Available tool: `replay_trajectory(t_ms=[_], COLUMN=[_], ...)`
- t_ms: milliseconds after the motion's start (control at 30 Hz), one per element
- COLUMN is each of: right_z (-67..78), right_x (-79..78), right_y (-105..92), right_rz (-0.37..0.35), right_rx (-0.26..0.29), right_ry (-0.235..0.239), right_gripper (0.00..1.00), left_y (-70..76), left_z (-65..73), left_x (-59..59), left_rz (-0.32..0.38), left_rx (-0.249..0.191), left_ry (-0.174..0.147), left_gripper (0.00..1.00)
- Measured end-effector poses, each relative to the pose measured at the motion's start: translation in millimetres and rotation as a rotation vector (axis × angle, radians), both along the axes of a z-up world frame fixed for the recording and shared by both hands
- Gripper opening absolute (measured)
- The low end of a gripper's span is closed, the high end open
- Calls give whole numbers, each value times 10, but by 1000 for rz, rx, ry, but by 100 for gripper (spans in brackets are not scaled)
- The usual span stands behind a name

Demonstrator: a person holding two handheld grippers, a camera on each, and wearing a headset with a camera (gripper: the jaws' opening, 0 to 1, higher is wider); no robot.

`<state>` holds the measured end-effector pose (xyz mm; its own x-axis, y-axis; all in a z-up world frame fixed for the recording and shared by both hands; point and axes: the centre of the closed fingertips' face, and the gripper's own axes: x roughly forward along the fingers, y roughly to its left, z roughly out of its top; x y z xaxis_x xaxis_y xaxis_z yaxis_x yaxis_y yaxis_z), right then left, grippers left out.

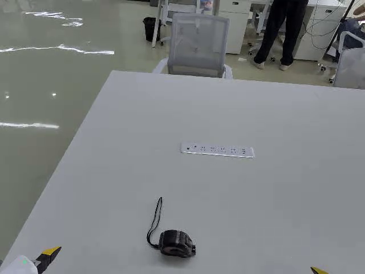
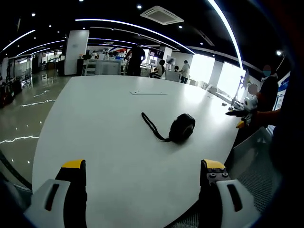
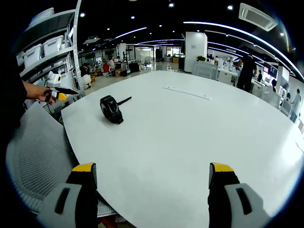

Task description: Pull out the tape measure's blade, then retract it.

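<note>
A black tape measure lies on the white table near the front edge, its black wrist strap trailing away from me. The blade is inside the case. My left gripper is open, held short of the table's left front corner with the tape measure ahead and to its right. My right gripper is open too, off the front edge, the tape measure ahead on its left. In the head view one yellow tip of the left gripper and one of the right gripper peek in at the bottom.
A white power strip lies flat mid-table. A grey mesh chair stands at the far edge, and a person stands beyond it among desks. The glossy floor drops away to the left of the table.
</note>
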<state>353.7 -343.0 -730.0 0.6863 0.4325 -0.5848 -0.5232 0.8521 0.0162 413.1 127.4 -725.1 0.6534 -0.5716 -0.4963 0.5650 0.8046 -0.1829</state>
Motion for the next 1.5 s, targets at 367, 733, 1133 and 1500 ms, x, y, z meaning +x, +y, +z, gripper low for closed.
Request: replay_trajectory(t_ms=[367,733,1133,1500], right_z=[-53,-73,-79,-53], right_x=[-97,-106,-127,-144], right_y=[-71,-105,-137,-148], right_rz=[-33,-14,-24,-29], right_rx=[8,-20,-24,-18], right_ry=[9,10,13,10], right_gripper=[100,100,100,100], left_y=[40,-22,-69,-56], left_z=[29,45,56,44], left_x=[-8,-2,8,-11], left_rz=[6,-9,-17,-12], left_rx=[-5,-11,-12,-9], left_ry=[3,0,-3,-3], left_gripper=[99,99,99,99])
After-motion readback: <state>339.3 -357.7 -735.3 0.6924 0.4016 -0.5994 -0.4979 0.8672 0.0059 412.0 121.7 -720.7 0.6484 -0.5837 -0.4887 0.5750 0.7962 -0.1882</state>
